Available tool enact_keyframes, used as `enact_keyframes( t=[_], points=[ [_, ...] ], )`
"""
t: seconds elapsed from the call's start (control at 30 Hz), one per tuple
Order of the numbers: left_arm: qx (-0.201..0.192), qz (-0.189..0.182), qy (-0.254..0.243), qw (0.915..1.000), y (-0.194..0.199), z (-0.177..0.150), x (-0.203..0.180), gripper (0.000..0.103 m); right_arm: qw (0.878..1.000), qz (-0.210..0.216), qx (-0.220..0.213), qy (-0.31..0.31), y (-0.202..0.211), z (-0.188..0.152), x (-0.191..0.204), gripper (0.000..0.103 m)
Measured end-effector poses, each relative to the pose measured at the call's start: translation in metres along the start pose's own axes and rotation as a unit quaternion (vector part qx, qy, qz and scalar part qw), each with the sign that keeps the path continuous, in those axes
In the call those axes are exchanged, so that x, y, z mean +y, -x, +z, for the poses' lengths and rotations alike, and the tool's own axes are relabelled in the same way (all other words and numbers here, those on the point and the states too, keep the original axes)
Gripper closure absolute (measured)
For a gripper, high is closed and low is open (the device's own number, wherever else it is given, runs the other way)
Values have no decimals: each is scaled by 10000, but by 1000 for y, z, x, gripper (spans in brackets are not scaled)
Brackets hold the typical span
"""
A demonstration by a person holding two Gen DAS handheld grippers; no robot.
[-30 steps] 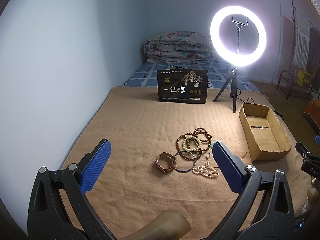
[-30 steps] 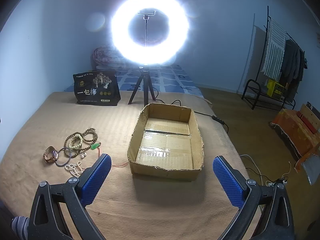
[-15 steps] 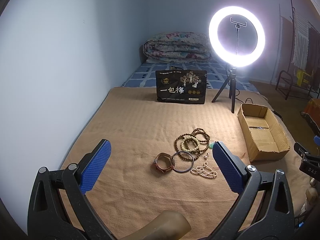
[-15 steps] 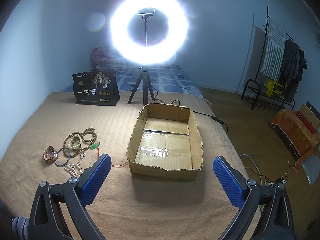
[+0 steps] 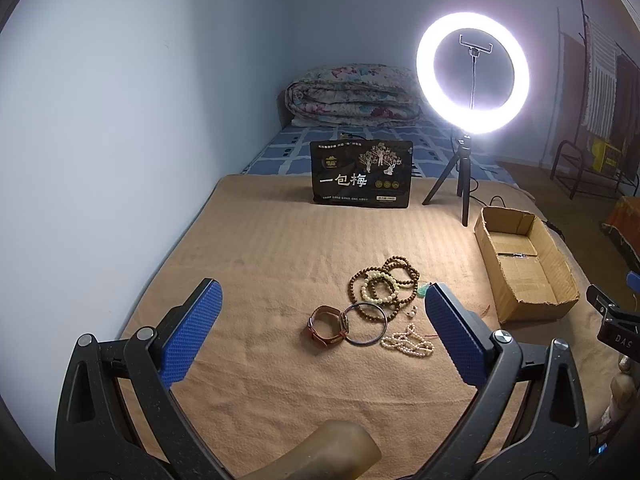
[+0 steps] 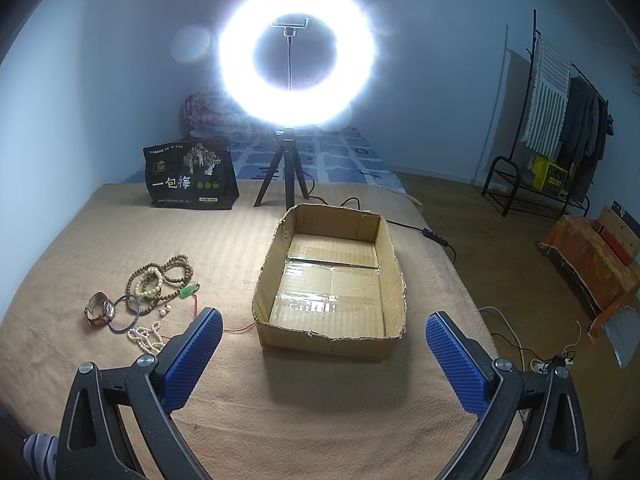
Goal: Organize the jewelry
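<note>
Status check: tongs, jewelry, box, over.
Left tongs open, empty, facing the jewelry pile. Right tongs open, empty, facing the cardboard box, nothing in it. Nothing picked up yet; path unobstructed.

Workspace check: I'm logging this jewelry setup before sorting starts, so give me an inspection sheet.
Surface: tan blanket over a bed, flat.
Job's things: watch, bangle, brown beads, cream beads, pearl strand, green pendant on a red cord, all clustered left of the box; the box holds no jewelry.
Clutter: black bag standing at the back.
Grippers: left tongs open over the jewelry, holding nothing; right tongs open before the box, holding nothing.
Cables: black lead running from the ring light off the bed; white cords on the floor.
Surroundings: folded quilt, clothes rack, blue walls.
</note>
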State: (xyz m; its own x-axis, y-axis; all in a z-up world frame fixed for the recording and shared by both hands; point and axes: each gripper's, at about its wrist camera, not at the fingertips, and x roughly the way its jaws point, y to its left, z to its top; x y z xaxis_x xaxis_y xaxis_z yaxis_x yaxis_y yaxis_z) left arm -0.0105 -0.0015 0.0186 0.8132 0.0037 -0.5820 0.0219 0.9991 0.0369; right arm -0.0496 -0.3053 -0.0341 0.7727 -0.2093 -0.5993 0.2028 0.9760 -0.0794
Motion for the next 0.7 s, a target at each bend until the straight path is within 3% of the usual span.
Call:
enact_keyframes(
  t=[0.7],
  points=[
    [33,-22,-20,10000,-7,-6,1,0,9999,66,97,19,-4,1,5,0]
  ],
)
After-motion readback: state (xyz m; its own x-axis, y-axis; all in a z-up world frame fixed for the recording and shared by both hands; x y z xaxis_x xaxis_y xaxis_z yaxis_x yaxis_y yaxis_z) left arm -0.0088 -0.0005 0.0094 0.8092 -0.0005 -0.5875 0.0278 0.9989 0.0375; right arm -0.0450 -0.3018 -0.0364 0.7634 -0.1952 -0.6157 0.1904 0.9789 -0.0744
